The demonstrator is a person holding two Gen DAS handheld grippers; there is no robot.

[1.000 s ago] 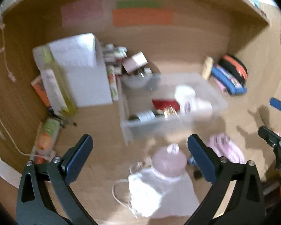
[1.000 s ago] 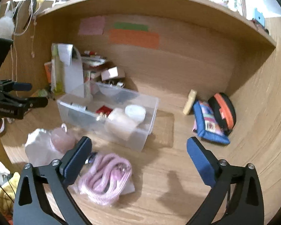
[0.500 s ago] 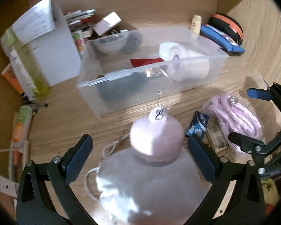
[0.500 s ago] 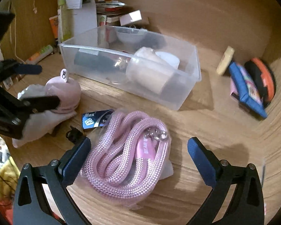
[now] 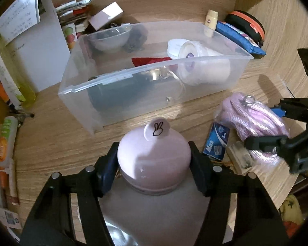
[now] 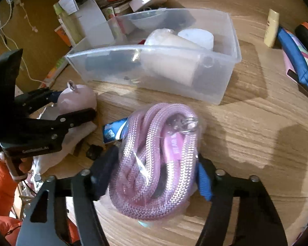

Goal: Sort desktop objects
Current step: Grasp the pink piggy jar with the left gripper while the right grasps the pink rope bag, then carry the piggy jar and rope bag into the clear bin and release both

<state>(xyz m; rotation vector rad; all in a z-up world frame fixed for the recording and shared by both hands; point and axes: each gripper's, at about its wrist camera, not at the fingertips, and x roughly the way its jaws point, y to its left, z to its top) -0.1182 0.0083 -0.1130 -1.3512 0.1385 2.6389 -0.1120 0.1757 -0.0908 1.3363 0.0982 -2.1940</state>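
Note:
My left gripper (image 5: 153, 164) is shut on a round pink lidded jar (image 5: 154, 160) with a rabbit mark on its knob, which sits on a white cloth pouch (image 5: 158, 219). My right gripper (image 6: 154, 174) is closed around a bagged coil of pink rope (image 6: 158, 153) on the wooden desk. The rope also shows in the left wrist view (image 5: 254, 119), and the jar in the right wrist view (image 6: 78, 98). A clear plastic bin (image 5: 145, 94) stands just behind both, holding a white roll, a bowl, a red item and a dark bottle.
A blue "Max" staple box (image 5: 216, 143) lies between jar and rope. A white paper box (image 5: 41, 47) and a yellow-green bottle stand at the left. A blue pouch (image 5: 240, 37), an orange-rimmed black case (image 5: 246, 24) and a cream tube (image 5: 210, 20) lie at the back right.
Both grippers came down and forward from an open, high position. The left one closed on the pink jar; the right one closed around the pink rope.

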